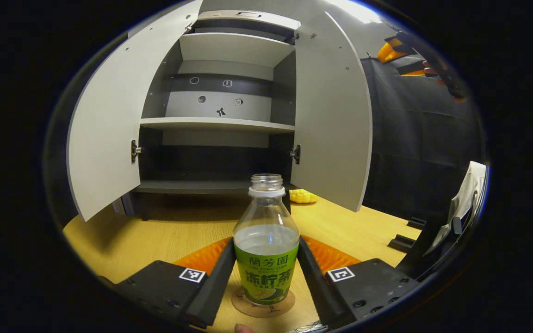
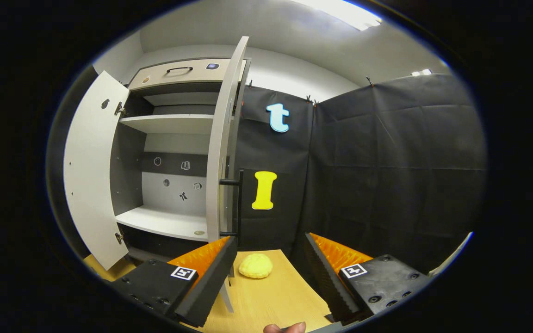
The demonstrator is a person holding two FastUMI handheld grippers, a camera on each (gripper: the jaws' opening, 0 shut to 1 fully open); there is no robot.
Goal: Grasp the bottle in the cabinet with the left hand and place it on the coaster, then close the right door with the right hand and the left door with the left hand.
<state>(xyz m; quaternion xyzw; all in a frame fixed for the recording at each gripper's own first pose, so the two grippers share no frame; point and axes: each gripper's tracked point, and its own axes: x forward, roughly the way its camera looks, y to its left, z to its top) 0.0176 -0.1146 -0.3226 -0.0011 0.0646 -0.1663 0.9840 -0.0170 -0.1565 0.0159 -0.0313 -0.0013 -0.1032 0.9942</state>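
A: Where is the bottle [image 1: 266, 240] now, and why there?

B: It stands upright on the round coaster [image 1: 263, 304], on the wooden table [image 1: 155, 236] in front of the cabinet [image 1: 218, 106]. It has no cap and is part full, so I think it is kept straight to not spill.

A: Does the left gripper [image 1: 264, 273] hold it?

B: Its two fingers stand one on each side of the bottle, very close to the label. I cannot tell if they press on it or have let go already. My judgement: the placing step is at its end, and the next thing is to release and draw back without tipping it.

A: And the right gripper [image 2: 270, 273]?

B: Its fingers are apart, with nothing between them. It points toward the edge of the right door [image 2: 222, 143], beside the door's black handle [image 2: 238, 203]. I suppose it waits there to push this door shut.

A: The doors?

B: The right one and the left door [image 1: 104, 138] are both wide open. A small yellow object [image 2: 256, 266] lies on the table near the right door; it may be in the way when the door swings.
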